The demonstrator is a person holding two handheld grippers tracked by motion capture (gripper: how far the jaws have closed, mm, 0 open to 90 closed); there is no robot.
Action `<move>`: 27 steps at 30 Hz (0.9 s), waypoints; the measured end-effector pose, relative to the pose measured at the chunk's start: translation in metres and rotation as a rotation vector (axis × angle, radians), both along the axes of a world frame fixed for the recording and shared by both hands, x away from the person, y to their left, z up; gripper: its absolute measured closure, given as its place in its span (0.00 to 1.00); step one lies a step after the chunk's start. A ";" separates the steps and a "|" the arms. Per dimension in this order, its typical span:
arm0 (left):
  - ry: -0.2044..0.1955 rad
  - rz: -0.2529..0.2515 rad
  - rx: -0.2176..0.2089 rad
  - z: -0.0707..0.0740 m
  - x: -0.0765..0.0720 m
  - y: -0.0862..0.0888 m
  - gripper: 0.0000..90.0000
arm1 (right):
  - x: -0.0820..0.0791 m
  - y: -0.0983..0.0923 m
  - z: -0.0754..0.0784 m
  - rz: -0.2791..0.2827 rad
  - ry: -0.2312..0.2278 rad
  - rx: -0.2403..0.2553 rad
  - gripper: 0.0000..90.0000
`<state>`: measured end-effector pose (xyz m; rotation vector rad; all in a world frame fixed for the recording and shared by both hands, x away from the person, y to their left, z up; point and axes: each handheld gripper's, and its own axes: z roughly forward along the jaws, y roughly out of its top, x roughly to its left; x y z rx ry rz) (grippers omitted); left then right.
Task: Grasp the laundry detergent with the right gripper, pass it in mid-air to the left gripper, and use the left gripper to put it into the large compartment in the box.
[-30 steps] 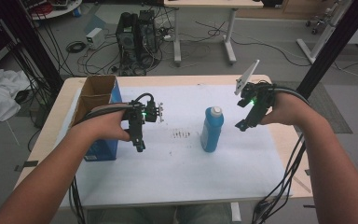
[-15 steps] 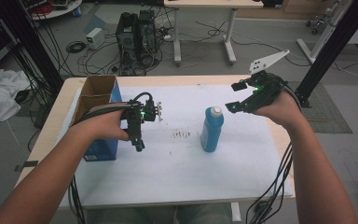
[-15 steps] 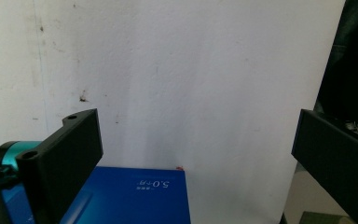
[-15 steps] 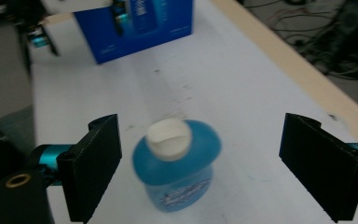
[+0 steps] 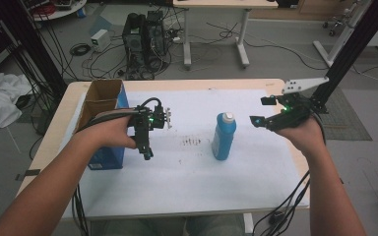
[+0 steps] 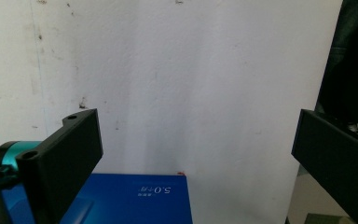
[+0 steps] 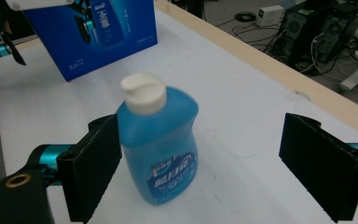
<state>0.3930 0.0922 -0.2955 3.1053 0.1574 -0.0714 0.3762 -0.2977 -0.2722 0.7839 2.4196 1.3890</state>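
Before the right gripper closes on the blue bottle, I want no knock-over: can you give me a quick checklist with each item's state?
1. Blue bottle upright on the table: ok.
2. White cap on the bottle: ok; whether it is sealed, cannot tell.
3. Right gripper open wider than the bottle: ok.
4. Bottle between its fingers: not ok, still ahead of them.
5. Left gripper away from the bottle: ok, near the blue box.

my left gripper (image 5: 146,150) and right gripper (image 5: 261,112) are black with flat square jaws, teal fittings, green lights, trailing black cables.
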 end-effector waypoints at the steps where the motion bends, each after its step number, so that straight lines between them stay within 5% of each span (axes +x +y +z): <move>1: 0.006 0.003 -0.003 -0.001 0.000 0.000 0.02 | 0.000 0.000 0.000 0.000 0.000 0.000 0.13; 14: -0.001 -0.024 -0.018 -0.001 -0.004 -0.003 0.02 | -0.057 -0.008 -0.062 -0.070 0.004 0.031 0.13; 22: -0.010 -0.028 -0.029 0.000 -0.005 -0.003 0.02 | -0.068 -0.007 -0.082 -0.149 -0.006 0.009 0.13; 27: -0.021 -0.018 -0.042 -0.002 -0.007 -0.004 0.02 | -0.070 -0.002 -0.092 -0.233 -0.055 0.020 0.13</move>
